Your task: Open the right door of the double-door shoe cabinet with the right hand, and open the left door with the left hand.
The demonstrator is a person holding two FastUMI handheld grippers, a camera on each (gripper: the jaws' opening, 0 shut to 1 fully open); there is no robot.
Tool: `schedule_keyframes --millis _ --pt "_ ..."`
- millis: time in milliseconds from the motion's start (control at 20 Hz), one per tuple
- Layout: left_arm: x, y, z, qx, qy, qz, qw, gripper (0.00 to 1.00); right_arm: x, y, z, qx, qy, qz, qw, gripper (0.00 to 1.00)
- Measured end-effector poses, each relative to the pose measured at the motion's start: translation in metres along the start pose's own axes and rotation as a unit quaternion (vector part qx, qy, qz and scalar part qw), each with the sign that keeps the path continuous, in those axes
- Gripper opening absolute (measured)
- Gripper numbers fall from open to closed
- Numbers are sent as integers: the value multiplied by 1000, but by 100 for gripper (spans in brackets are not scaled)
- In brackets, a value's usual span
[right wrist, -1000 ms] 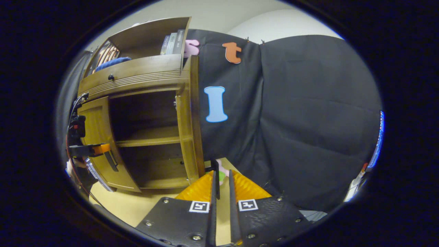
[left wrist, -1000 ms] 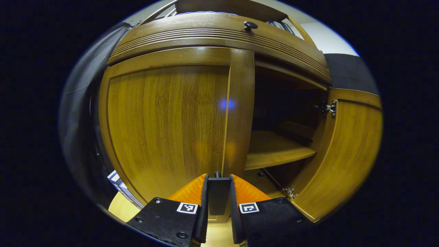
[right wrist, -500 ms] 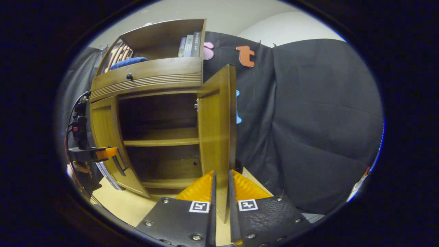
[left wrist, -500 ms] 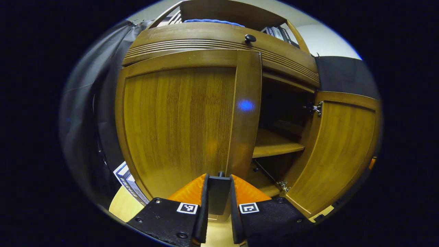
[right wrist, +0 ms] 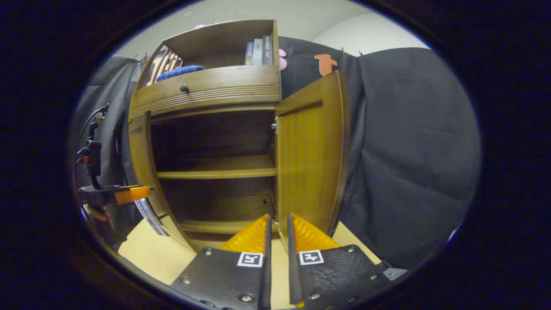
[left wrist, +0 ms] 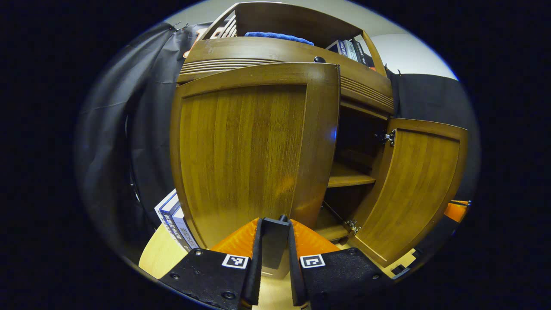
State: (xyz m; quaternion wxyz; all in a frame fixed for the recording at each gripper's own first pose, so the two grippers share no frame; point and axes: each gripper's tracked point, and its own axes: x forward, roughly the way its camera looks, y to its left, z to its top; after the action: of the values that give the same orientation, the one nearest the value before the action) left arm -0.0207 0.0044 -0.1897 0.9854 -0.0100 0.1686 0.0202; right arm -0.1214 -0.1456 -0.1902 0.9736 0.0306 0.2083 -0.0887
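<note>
Both doors of the brown wooden double-door shoe cabinet (right wrist: 206,90) stood swung out.

My left gripper (left wrist: 273,234) was clamped on the left door's (left wrist: 245,150) dark handle; my right gripper (right wrist: 277,226) was nearly closed at the right door's (right wrist: 308,159) lower edge, though I couldn't tell if it gripped. I judged the panels rigid, glossy and slippery, best taken by handle or free edge.

Glossy wood-grain cabinet doors (left wrist: 245,150), matt black cloth wall (right wrist: 409,142), metal hinge (left wrist: 390,137)

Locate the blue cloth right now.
The blue cloth lies on the cabinet's top shelf, left of the books, above the drawer knob in the right gripper view.
</note>
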Motion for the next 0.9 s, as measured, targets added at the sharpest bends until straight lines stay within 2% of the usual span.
schedule_keyframes --millis 450,550,600,750,850,900 --pt "-34 20 -5 -11 4 16 1000 32 21 45 -7 -10 13 53 998 16" --pt "-43 27 -6 -13 5 20 1000 25 26 56 -8 -12 16 65 998 16" --pt "-47 31 -6 -16 6 23 1000 28 28 61 -9 -14 17 71 997 17" --pt "-58 41 -8 -28 8 32 999 27 34 79 -11 -18 20 91 996 17" --pt "-67 47 -9 -29 8 39 999 19 42 91 -11 -20 22 105 994 17" --pt "-71 51 -9 -28 9 43 999 19 44 99 -12 -21 24 113 993 17"
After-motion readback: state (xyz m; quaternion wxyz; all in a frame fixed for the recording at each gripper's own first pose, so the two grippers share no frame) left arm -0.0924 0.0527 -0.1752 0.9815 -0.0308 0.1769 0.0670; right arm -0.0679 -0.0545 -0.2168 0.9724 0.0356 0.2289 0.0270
